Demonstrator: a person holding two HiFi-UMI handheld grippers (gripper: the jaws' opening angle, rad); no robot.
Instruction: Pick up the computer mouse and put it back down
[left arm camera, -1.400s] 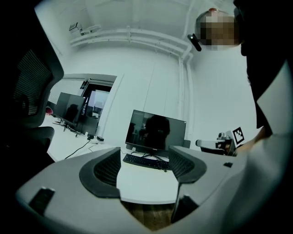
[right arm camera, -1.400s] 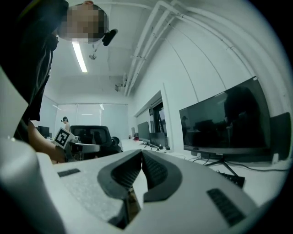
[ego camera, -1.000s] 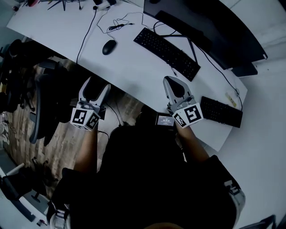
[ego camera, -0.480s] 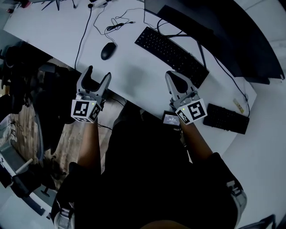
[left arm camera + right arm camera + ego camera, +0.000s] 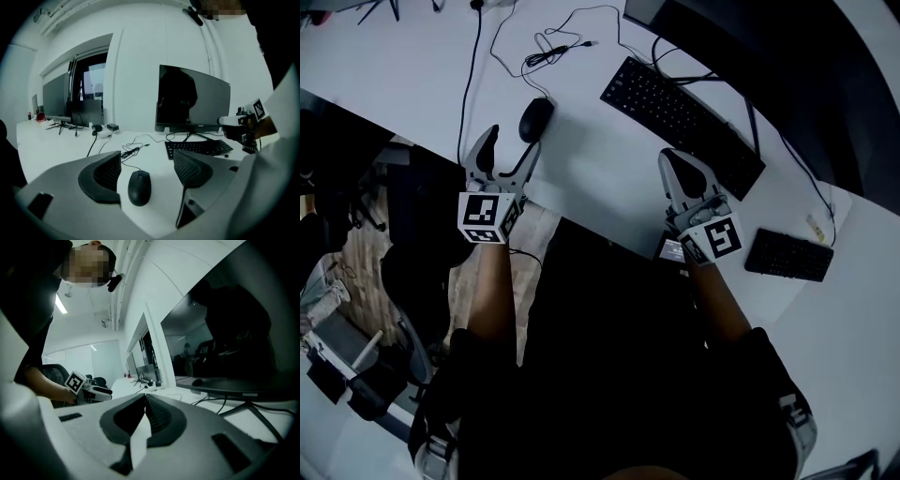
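Your left tool (image 5: 508, 145), at the upper left of the frame, is wide open and holds nothing. The black oval computer mouse (image 5: 535, 119) lies on the white table (image 5: 591, 173) just ahead of its jaws. Your right tool (image 5: 673, 161) is fully closed and empty.

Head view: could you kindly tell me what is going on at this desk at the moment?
A person holds a two-jaw gripper in each hand at a white desk. The left gripper, jaws apart, points at the black computer mouse, which lies on the desk just ahead of it, not yet gripped. The right gripper is shut and empty, near the long black keyboard.
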